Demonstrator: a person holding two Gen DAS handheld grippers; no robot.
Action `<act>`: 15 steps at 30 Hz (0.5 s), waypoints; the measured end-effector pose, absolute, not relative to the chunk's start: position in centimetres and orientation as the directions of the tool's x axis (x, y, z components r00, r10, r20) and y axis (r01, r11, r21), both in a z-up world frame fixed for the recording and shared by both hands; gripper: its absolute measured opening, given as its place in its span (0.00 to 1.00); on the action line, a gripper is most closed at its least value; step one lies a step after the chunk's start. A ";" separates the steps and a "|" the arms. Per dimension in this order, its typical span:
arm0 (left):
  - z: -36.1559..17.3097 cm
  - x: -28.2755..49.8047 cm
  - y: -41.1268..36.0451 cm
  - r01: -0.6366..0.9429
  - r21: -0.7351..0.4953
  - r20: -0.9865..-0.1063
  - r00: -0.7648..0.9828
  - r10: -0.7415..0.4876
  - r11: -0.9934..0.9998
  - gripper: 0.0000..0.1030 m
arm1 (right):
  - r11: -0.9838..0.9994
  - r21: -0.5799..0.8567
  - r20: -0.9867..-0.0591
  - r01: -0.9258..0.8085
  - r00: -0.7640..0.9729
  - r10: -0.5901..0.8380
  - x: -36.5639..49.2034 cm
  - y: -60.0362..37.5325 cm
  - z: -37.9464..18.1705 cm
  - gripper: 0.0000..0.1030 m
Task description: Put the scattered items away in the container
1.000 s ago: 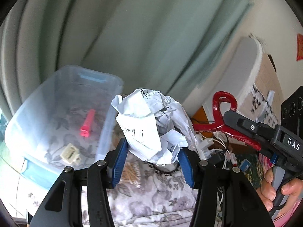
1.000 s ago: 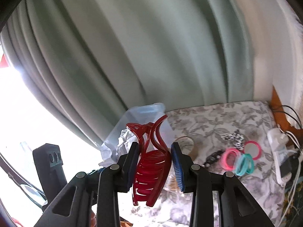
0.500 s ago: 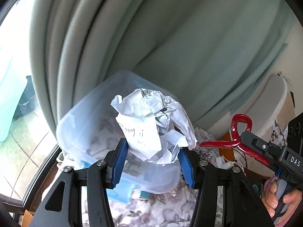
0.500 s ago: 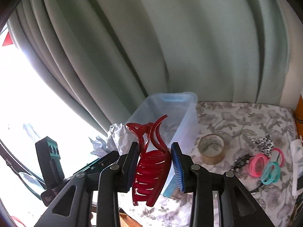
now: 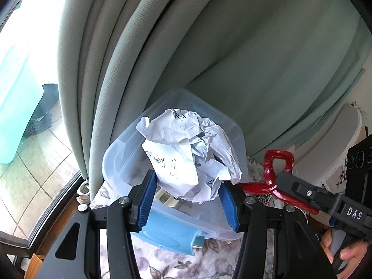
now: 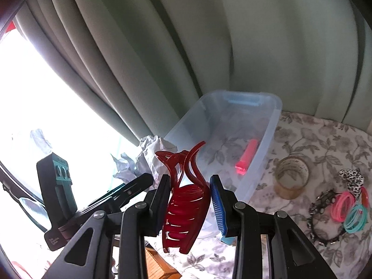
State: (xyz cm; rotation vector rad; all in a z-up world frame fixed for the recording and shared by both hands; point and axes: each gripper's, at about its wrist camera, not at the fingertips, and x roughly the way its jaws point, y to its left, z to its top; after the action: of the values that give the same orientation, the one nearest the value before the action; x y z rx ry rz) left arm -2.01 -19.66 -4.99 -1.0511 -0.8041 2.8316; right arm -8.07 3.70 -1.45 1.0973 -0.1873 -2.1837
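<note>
My left gripper [image 5: 187, 200] is shut on a crumpled white paper ball [image 5: 186, 153] and holds it in the air at the near end of the clear plastic bin [image 5: 116, 160]. My right gripper [image 6: 189, 200] is shut on a red hair claw clip [image 6: 184, 207], held in the air just short of the bin [image 6: 267, 139]. The clip [image 5: 272, 174] and the right gripper also show at the right of the left wrist view. In the bin lie a pink clip [image 6: 246, 157] and a beige plug [image 5: 166, 198].
Grey-green curtains [image 6: 209, 46] hang behind the bin, with a bright window at the left. On the floral cloth [image 6: 313, 139] lie a tape roll [image 6: 291, 176], pink and teal hair ties [image 6: 348, 209], a leopard scrunchie [image 6: 351, 176] and a black beaded band [image 6: 323, 204].
Both grippers have swung left toward the bin with their loads. The bin now sits straight ahead of each, and the window has come into view.
</note>
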 end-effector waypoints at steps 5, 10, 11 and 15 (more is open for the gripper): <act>-5.2 -2.2 -20.4 0.168 -0.471 -0.613 -0.768 0.184 -0.866 0.53 | -0.754 0.409 -0.671 0.514 -0.391 -0.630 -8.4 2.8 -2.2 0.37; -5.5 -2.3 -21.0 0.182 -0.471 -0.619 -0.765 0.177 -0.863 0.53 | -0.759 0.406 -0.682 0.509 -0.383 -0.622 -8.7 2.5 -2.6 0.37; -5.6 -2.4 -21.1 0.184 -0.472 -0.621 -0.764 0.177 -0.862 0.53 | -0.760 0.407 -0.684 0.506 -0.382 -0.621 -8.7 2.5 -2.7 0.37; -5.7 -2.7 -21.2 0.187 -0.471 -0.627 -0.758 0.179 -0.862 0.53 | -0.765 0.410 -0.691 0.496 -0.378 -0.616 -9.2 2.4 -3.0 0.37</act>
State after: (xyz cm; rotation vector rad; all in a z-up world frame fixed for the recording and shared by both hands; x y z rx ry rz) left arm -2.69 -21.22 -5.74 -1.0941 -0.8259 2.8316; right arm -9.17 2.45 -3.00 1.1606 -0.1747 -2.1578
